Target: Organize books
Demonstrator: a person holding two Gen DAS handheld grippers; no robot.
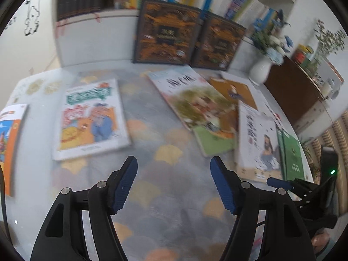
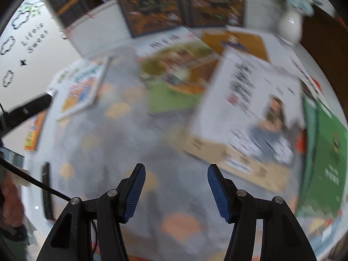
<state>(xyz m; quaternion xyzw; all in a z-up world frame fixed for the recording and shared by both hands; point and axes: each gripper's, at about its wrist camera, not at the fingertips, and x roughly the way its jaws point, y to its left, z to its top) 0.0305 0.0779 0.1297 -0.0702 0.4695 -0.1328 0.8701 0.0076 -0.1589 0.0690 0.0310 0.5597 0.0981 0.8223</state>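
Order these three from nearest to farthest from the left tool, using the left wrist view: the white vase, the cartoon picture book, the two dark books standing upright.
From the left tool:
1. Cartoon picture book, lying flat, front left.
2. Dark upright books, leaning at the back, centre.
3. White vase, back right corner.

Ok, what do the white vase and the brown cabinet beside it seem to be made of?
The white vase looks like glazed ceramic: smooth, opaque, with a soft sheen, though blur leaves plastic possible. The brown cabinet looks like dark wood or wood veneer with a matte finish; no grain is readable.
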